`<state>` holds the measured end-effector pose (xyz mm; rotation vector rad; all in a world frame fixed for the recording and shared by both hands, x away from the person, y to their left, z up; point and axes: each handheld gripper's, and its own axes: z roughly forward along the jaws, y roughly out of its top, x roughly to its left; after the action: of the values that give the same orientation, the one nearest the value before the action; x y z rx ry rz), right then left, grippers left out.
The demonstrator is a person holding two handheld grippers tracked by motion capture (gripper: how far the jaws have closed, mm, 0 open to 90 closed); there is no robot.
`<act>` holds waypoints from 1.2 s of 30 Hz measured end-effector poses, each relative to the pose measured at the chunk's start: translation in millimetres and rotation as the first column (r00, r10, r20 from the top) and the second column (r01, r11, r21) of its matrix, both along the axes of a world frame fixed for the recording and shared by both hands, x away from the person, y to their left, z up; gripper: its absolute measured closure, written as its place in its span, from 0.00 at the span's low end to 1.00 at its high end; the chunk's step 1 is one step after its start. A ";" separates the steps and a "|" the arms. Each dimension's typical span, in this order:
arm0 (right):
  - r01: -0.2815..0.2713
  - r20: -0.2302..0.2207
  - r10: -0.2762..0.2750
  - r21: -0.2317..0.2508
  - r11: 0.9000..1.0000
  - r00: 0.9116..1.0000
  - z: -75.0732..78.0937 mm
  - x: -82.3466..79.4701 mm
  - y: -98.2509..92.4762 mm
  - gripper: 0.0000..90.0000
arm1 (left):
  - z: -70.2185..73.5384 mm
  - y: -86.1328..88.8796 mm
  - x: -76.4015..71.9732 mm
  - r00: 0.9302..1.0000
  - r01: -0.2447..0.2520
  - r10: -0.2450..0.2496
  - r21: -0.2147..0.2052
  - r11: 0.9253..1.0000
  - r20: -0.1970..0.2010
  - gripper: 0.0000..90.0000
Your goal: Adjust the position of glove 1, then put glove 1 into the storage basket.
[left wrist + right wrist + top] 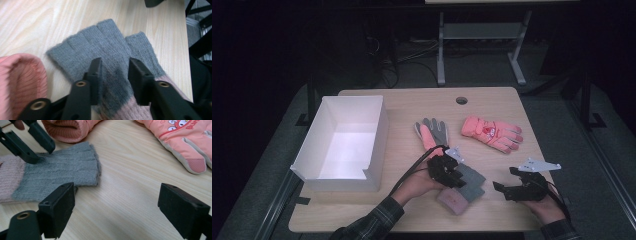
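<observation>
A grey knit glove with a pale pink cuff (468,186) lies flat near the table's front edge. My left gripper (455,173) points down onto it. In the left gripper view its jaws (113,62) stand apart with their tips on the grey knit (107,47), not pinching it. The right gripper view shows the same glove (57,171) with the left gripper (43,151) on its far side. My right gripper (503,179) hovers to the right of the glove, jaws wide open (117,197) over bare wood.
A pink padded glove (492,132) (185,140) lies at the back right. A pink-and-grey glove (431,132) lies mid-table, its ribbed cuff (20,80) (70,127) near the knit glove. An open white box (327,172) stands at the left. The table has a cable hole (461,100).
</observation>
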<state>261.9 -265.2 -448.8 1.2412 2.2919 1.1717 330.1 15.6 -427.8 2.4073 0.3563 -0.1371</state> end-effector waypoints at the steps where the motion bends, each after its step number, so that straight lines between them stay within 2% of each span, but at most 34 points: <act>1: -0.008 -0.009 0.008 0.000 1.000 1.000 0.2 -0.2 0.7 0.15 | 1.4 2.0 -1.5 1.000 -0.007 0.007 -0.004 1.000 0.003 0.64; 4: -0.038 -0.016 0.038 0.010 0.999 0.999 2.6 -0.6 4.0 0.16 | 5.1 9.8 -5.6 0.999 -0.030 0.031 -0.011 0.999 0.026 0.63; 6: -0.057 -0.012 0.057 0.012 0.998 0.998 4.7 -1.3 7.3 0.18 | 6.2 16.2 -6.2 0.998 -0.064 0.064 -0.008 0.998 0.027 0.62; 9: -0.083 -0.017 0.083 0.000 0.997 0.996 3.3 -3.0 12.0 0.18 | 6.0 24.6 -5.0 0.993 -0.121 0.121 -0.021 0.992 0.000 0.48; 11: -0.086 -0.030 0.086 -0.002 0.996 0.996 1.4 -3.4 14.0 0.18 | 5.6 25.6 -7.8 0.989 -0.147 0.147 -0.013 0.989 0.004 0.36; 15: -0.081 -0.026 0.081 -0.007 0.997 0.996 0.9 -3.2 12.7 0.18 | 1.5 20.3 -16.9 0.985 -0.173 0.172 0.026 0.985 0.009 0.21; 17: -0.077 -0.022 0.076 -0.008 0.997 0.997 0.8 -3.4 10.8 0.17 | -2.4 15.3 -20.9 0.981 -0.194 0.194 0.021 0.981 0.000 0.17; 20: -0.073 -0.016 0.073 -0.009 0.997 0.997 0.7 -3.7 9.3 0.17 | -8.5 7.1 -22.2 0.978 -0.206 0.206 0.034 0.978 0.020 0.15; 21: -0.074 -0.016 0.073 -0.008 0.997 0.997 0.7 -3.9 9.3 0.17 | -10.5 5.1 -21.4 0.980 -0.200 0.199 0.042 0.979 0.025 0.15; 23: -0.074 -0.014 0.073 -0.011 0.997 0.997 0.5 -4.2 9.8 0.17 | -15.4 0.4 -21.4 0.980 -0.201 0.200 0.059 0.978 0.021 0.15; 24: -0.075 -0.014 0.075 -0.012 0.997 0.997 0.4 -4.2 9.9 0.17 | -18.2 -2.0 -22.2 0.977 -0.214 0.213 0.055 0.975 0.016 0.15; 25: -0.074 -0.015 0.074 -0.013 0.997 0.997 0.3 -4.1 10.0 0.16 | -20.2 -2.2 -21.1 0.979 -0.203 0.202 0.066 0.977 0.025 0.15; 30: -0.074 -0.013 0.074 -0.010 0.997 0.997 0.4 -3.8 9.8 0.16 | -25.5 -3.4 -20.9 0.975 -0.220 0.220 0.052 0.974 0.007 0.15; 33: -0.072 -0.012 0.072 -0.012 0.997 0.997 0.2 -3.8 9.7 0.16 | -28.3 -2.7 -18.6 0.979 -0.202 0.202 0.063 0.977 0.002 0.15; 34: -0.072 -0.011 0.072 -0.013 0.997 0.997 0.2 -3.6 9.5 0.16 | -30.4 -3.3 -18.7 0.977 -0.212 0.213 0.045 0.976 -0.012 0.16; 36: -0.071 -0.010 0.071 -0.014 0.997 0.997 0.4 -3.5 9.1 0.16 | -31.8 -2.6 -17.5 0.977 -0.211 0.212 0.040 0.977 -0.023 0.18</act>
<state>258.4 -256.1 -448.4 1.1711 2.3653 1.1733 312.6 12.9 -459.6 2.3880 0.6297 -0.0680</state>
